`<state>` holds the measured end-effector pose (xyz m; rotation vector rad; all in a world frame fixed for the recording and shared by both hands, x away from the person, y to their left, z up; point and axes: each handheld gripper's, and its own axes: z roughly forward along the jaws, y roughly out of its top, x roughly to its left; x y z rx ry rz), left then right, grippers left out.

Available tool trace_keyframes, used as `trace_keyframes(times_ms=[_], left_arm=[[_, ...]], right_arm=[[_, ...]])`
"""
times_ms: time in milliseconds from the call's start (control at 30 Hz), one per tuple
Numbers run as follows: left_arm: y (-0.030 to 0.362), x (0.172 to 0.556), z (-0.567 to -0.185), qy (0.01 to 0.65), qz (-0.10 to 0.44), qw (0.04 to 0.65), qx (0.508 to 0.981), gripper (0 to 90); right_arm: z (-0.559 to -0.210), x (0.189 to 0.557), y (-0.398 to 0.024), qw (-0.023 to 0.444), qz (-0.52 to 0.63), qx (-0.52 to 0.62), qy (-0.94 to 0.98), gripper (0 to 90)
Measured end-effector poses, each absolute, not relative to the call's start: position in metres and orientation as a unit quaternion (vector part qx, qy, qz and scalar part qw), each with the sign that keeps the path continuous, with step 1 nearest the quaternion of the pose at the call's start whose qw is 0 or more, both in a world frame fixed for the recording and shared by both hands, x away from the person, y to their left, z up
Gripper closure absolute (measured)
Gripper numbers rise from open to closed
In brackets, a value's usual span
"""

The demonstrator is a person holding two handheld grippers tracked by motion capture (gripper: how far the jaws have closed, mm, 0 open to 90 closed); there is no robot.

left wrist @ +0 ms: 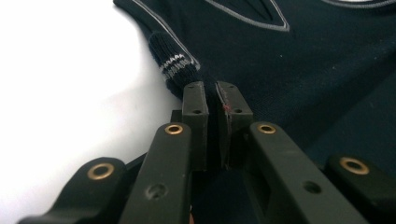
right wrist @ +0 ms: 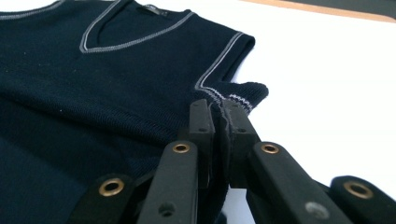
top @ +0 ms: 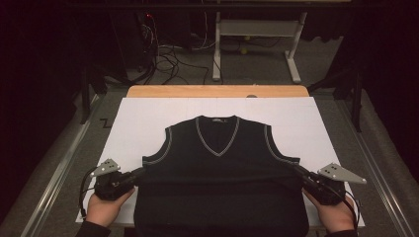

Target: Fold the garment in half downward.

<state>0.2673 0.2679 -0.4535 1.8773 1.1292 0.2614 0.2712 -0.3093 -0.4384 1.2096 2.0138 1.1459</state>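
The dark knit vest (top: 217,173) lies flat on the white sheet (top: 148,118), stretched between both claws. The left gripper (left wrist: 215,93) is clamped on the armhole corner; the right gripper (right wrist: 218,109) pinches the opposite one. Risk: uneven pull between the two may slip the thin knit from the pads or skew the garment. Both hands (top: 101,210) rest low, claws pointing inward, nearly level.

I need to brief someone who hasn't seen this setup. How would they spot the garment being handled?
On the white sheet covering the table lies a dark sleeveless V-neck vest, front up. Pale stripes trim its neck and armholes, and the left gripper and right gripper each pinch a side edge.
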Motion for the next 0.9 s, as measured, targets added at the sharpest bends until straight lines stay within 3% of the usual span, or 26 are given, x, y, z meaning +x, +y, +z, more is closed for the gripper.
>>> trace_keyframes(times_ms=[900], left_arm=[[0.27, 0.218, -0.466, 0.449, 0.088, 0.427, 0.78, 78.9]], right_arm=[[-0.451, 0.216, -0.313, 0.23, 0.404, 0.43, 0.774, 84.8]])
